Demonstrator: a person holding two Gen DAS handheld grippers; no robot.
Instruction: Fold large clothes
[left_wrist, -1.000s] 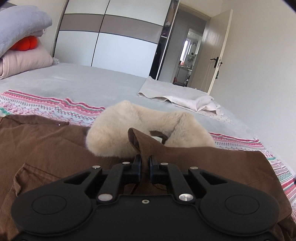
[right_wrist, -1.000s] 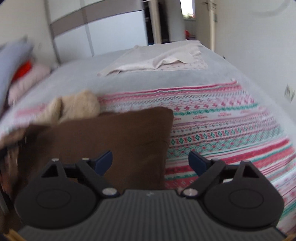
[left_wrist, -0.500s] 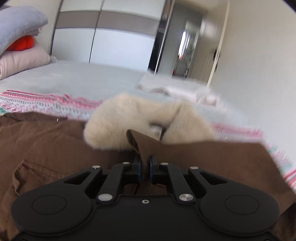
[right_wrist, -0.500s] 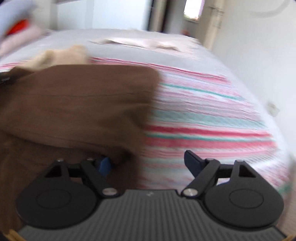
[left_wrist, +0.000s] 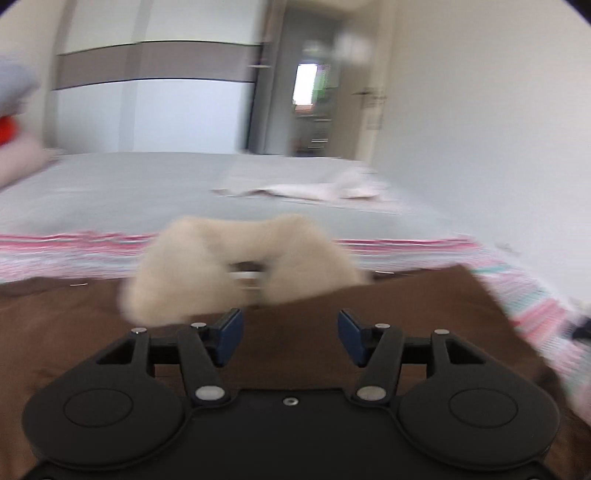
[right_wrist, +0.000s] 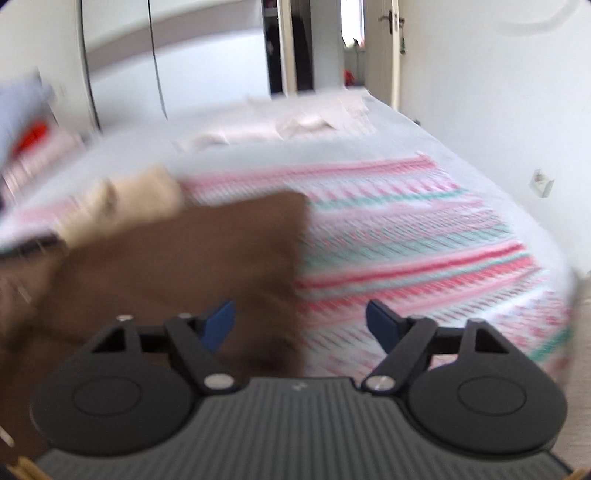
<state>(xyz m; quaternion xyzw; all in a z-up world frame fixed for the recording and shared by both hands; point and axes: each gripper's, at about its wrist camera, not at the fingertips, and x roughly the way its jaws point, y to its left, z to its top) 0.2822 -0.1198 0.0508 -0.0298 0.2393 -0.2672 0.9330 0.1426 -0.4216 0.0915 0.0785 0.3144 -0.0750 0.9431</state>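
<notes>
left tool (left_wrist: 290, 338) agape | right tool (right_wrist: 300, 328) agape | one brown coat (left_wrist: 388, 325), apparently

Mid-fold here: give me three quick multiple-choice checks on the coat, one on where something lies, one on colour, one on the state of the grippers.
1. Where does the cream fur collar lie?
A. At the coat's far edge
B. On the pillows
C. By the door

2. What colour is the coat?
A. Grey
B. Brown
C. Green

3. How does the left gripper stand?
A. Shut on the coat
B. Out of view
C. Open, holding nothing

Answers: 1 A, the fur sits beyond the brown cloth, before the striped blanket. 2 B, plainly brown in both views. 3 C, its blue pads are apart over the coat; the right gripper is open too.
</notes>
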